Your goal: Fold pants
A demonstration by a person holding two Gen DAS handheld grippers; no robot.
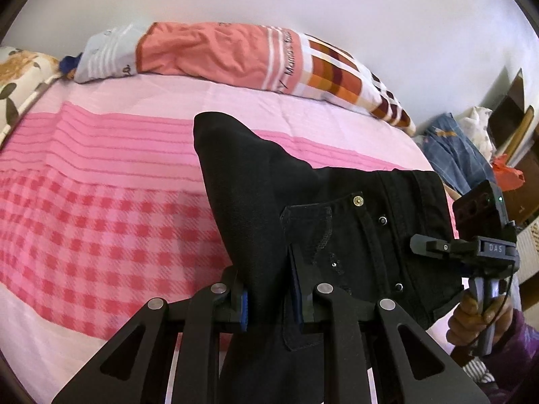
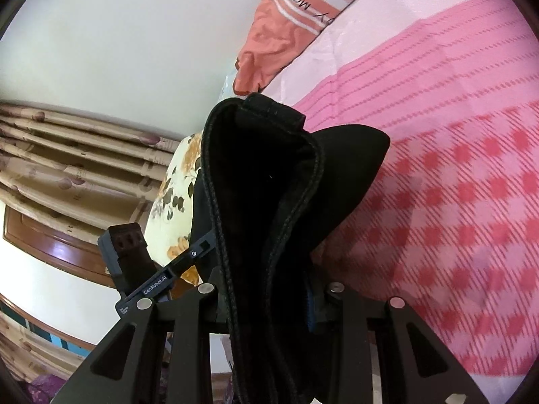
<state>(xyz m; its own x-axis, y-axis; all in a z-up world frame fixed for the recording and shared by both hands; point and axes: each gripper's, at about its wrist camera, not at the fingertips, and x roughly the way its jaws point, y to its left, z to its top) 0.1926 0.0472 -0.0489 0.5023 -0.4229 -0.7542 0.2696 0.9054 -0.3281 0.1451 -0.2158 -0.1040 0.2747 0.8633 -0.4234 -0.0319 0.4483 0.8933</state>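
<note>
Left wrist view: nearest the lens, the left gripper [image 1: 269, 298] has its fingers clenched on a bunch of the black pants [image 1: 340, 222], blue pads squeezing the cloth near the waist. Just past that you see the pocket edge, brass button [image 1: 357, 200] and rivets, w/ the waistband running off to the right. At that far end is the right gripper [image 1: 434, 247] w/ the person's hand [image 1: 471, 309] under it. Pants hang off the bed, held up in the air betw. the two tools, one fold of cloth poking up. Behind: pink checked bedsheet [image 1: 101, 229], then a long orange pillow [image 1: 219, 52] against the wall, and a clothes pile [image 1: 451, 148] far right.

Right wrist view: right gripper's fingers are clamped on the thick stitched waistband, cloth filling the gap. Other tool shows low left.

Judgement: early on, pants lifted but not yet laid or halved. To do it well: keep both grips firm, pull the waistband taut so cloth hangs straight, lower evenly onto the sheet, legs first. Risk: slack in the middle bunches up, or the heavy denim slips a pad.
</note>
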